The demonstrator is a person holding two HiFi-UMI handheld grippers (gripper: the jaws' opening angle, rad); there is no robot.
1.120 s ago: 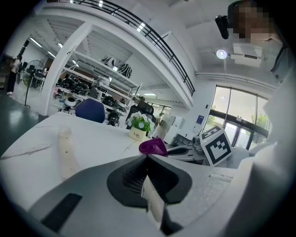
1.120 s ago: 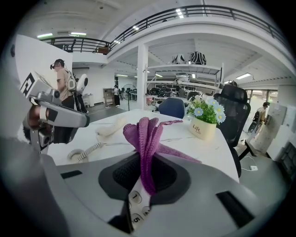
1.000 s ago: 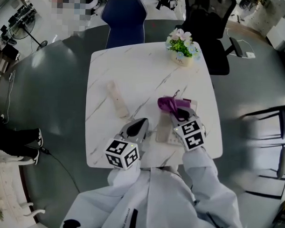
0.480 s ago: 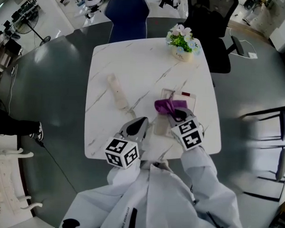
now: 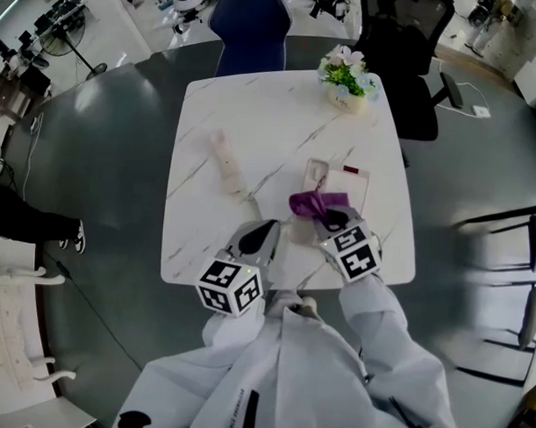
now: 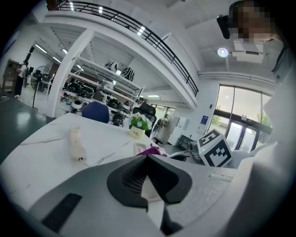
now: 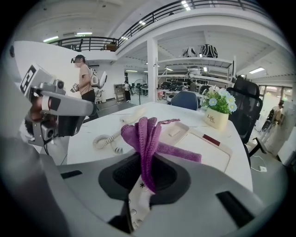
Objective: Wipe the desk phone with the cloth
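The cream desk phone base (image 5: 344, 181) lies on the white marble table (image 5: 205, 250), its receiver cradle empty. Its handset (image 5: 226, 161) rests apart to the left, joined by a coiled cord (image 7: 104, 140). My right gripper (image 5: 331, 221) is shut on a bunched purple cloth (image 5: 315, 202), which lies over the base's near left part. From the right gripper view, the cloth (image 7: 144, 134) rises out of the jaws of my right gripper (image 7: 147, 167), with the base (image 7: 206, 142) behind. My left gripper (image 5: 260, 236) hovers left of the base, shut and empty; my left gripper (image 6: 148, 158) looks toward the handset (image 6: 75, 144).
A small flower pot (image 5: 346, 80) stands at the table's far right corner. A blue chair (image 5: 251, 28) and a black office chair (image 5: 405, 47) stand behind the table. Dark floor surrounds it. People stand far off in the right gripper view.
The head view has shifted, so the table sits a little higher in frame. My right gripper has drawn the cloth slightly nearer over the phone base. My left gripper has hardly moved.
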